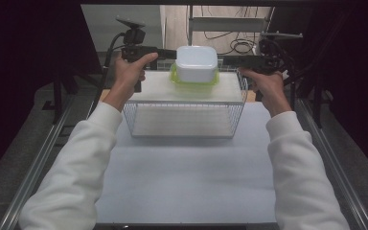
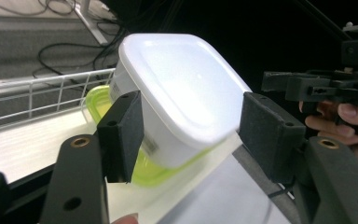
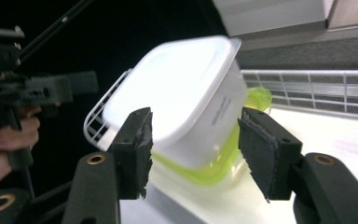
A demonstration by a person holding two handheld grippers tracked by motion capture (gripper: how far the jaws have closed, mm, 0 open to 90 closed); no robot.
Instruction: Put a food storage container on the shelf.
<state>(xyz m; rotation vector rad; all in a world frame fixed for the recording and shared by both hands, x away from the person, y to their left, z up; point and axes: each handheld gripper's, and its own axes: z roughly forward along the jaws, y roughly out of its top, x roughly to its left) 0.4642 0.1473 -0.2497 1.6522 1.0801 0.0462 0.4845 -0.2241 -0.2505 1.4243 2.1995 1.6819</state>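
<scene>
- The white, square plastic container (image 1: 196,63) sits upside down on its lime-green lid (image 1: 194,80), on top of the white wire basket (image 1: 187,120) at the far middle of the white counter (image 1: 182,177).
- Our left tool (image 1: 172,53) comes in from the left with its pads spread; in the left gripper view the container (image 2: 177,98) lies between them, one pad at its side and the other well apart.
- Our right tool (image 1: 227,60) reaches in from the right, also spread; in the right gripper view its pads flank the container (image 3: 186,102) without pinching it.
- We judge the main risk to be uneven closing: if one tool bites first, the smooth body could skid across the basket top toward the far edge.
- The walls are slick and taper, so a grip near the upturned base could slide off upward.
- If only the body is squeezed and lifted, the lid may part from it or come along half-seated and drop.
</scene>
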